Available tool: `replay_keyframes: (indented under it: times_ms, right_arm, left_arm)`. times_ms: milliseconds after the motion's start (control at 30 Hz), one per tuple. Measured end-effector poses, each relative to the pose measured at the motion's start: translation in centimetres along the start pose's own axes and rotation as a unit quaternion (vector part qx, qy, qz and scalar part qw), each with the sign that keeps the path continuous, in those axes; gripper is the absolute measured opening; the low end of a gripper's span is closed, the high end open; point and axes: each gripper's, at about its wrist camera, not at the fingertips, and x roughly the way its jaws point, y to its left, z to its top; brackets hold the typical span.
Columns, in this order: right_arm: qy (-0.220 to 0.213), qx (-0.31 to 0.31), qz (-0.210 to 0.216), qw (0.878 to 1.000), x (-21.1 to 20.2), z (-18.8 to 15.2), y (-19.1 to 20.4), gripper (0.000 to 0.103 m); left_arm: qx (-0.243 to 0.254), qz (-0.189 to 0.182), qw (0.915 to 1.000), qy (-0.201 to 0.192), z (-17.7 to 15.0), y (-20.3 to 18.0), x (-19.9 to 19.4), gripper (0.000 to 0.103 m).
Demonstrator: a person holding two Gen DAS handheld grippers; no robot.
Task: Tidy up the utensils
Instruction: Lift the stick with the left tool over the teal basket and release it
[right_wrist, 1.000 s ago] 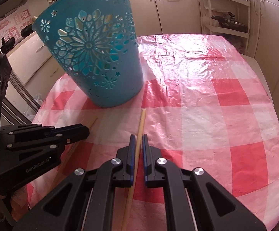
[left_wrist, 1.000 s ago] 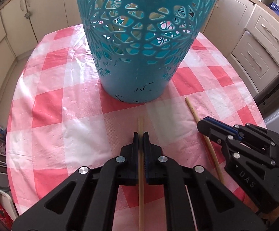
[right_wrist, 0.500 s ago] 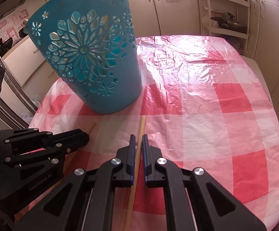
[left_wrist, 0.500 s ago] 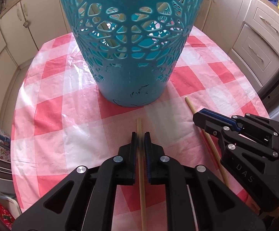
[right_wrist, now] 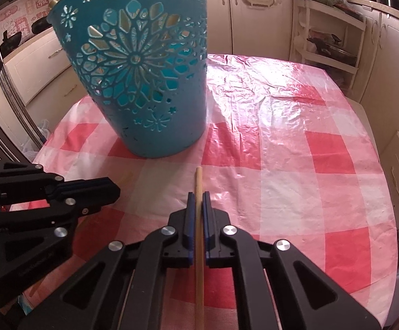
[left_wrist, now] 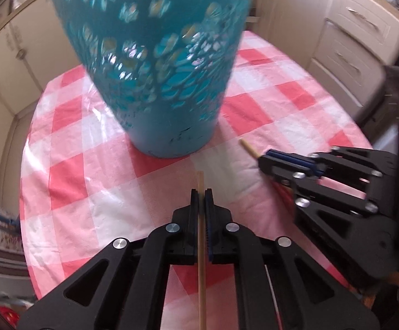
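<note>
A teal cut-out basket [left_wrist: 161, 82] [right_wrist: 144, 82] stands upright on the red-and-white checked tablecloth [right_wrist: 295, 165]. My left gripper [left_wrist: 201, 192] is closing its jaws on a wooden chopstick [left_wrist: 199, 181] that runs back between the arms, tip pointing at the basket's base. My right gripper [right_wrist: 198, 195] is closing likewise on a second chopstick [right_wrist: 198, 178]. In the left wrist view the right gripper [left_wrist: 262, 161] sits to the right, its chopstick tip [left_wrist: 245, 145] poking out. The left gripper [right_wrist: 115, 189] shows at the left of the right wrist view.
Cream kitchen cabinets [left_wrist: 350, 41] ring the round table. A white shelf rack [right_wrist: 328, 41] with pans stands behind the table at the far right. The table edge drops away on the left [left_wrist: 24, 192] and right [right_wrist: 386, 192].
Both views have rolled slightly and the basket now leans differently in each. The left wrist view has become motion-blurred. Both chopsticks stay between their jaws, and the right one's tip now sticks out of its gripper.
</note>
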Motion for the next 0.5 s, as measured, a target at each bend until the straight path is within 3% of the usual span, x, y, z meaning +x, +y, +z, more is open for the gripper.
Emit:
replay_keyframes:
  times_ms: [100, 233, 367, 500]
  right_arm:
    - [0.000, 0.017, 0.014, 1.000, 0.1, 0.1, -0.5, 0.006]
    - [-0.001, 0.021, 0.017, 1.000, 0.3, 0.4, -0.7, 0.006]
    - [-0.002, 0.023, 0.018, 1.000, 0.3, 0.4, -0.7, 0.006]
    - [-0.002, 0.023, 0.017, 1.000, 0.3, 0.3, -0.7, 0.006]
  left_arm:
    - [0.028, -0.045, 0.9982, -0.027, 0.3, -0.1, -3.1, 0.005]
    - [0.014, -0.104, 0.9911, -0.081, 0.8, 0.2, -8.0, 0.005]
    - [-0.012, -0.143, 0.9782, -0.150, 2.9, 0.7, -13.1, 0.005]
    - [-0.054, -0.144, 0.9555, -0.251, 6.4, 2.2, -17.9, 0.005]
